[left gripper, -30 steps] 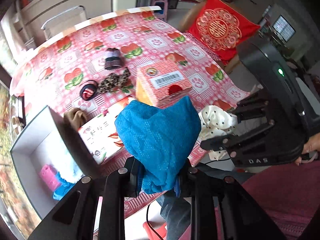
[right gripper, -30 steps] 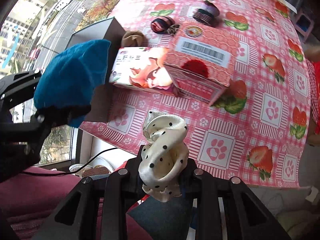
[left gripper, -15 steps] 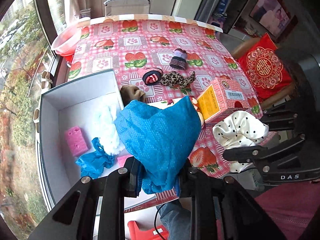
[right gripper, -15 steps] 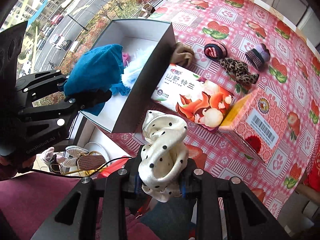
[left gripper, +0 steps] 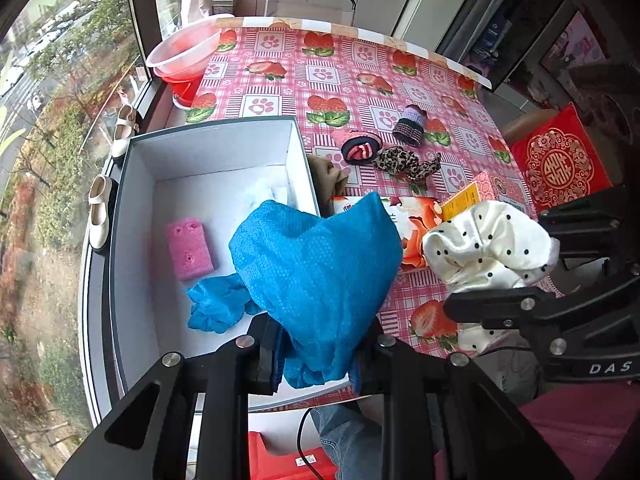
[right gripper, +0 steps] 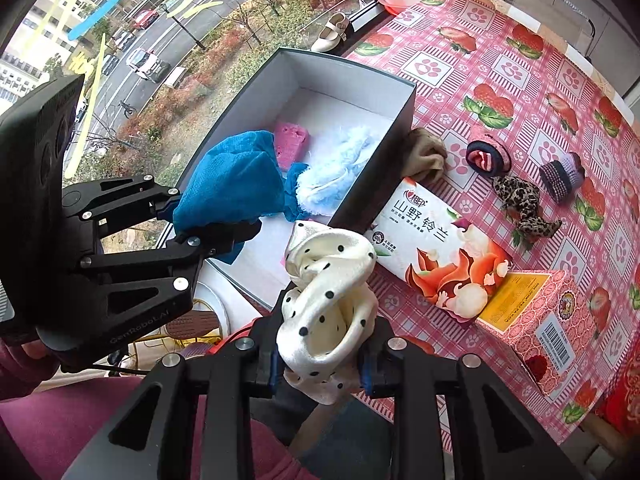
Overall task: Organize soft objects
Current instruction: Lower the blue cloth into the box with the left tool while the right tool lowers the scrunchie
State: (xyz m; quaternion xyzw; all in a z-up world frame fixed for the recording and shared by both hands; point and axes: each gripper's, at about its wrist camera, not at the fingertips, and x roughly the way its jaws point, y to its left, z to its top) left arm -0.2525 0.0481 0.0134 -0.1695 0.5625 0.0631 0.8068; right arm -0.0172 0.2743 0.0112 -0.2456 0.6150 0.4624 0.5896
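My left gripper is shut on a blue textured cloth and holds it over the near end of the open grey box; the cloth also shows in the right wrist view. My right gripper is shut on a cream polka-dot cloth, held above the table's near edge, right of the box. It also shows in the left wrist view. In the box lie a pink sponge, a blue glove and a pale blue fluffy piece.
On the strawberry tablecloth lie a brown sock, a dark rolled sock, a leopard scrunchie, a purple knit roll, a tissue pack and a pink carton. A red basin sits at the far left.
Both grippers have swung left from the cartons toward the box. The blue cloth now hangs over the box's near end. Both stay shut on their cloths.
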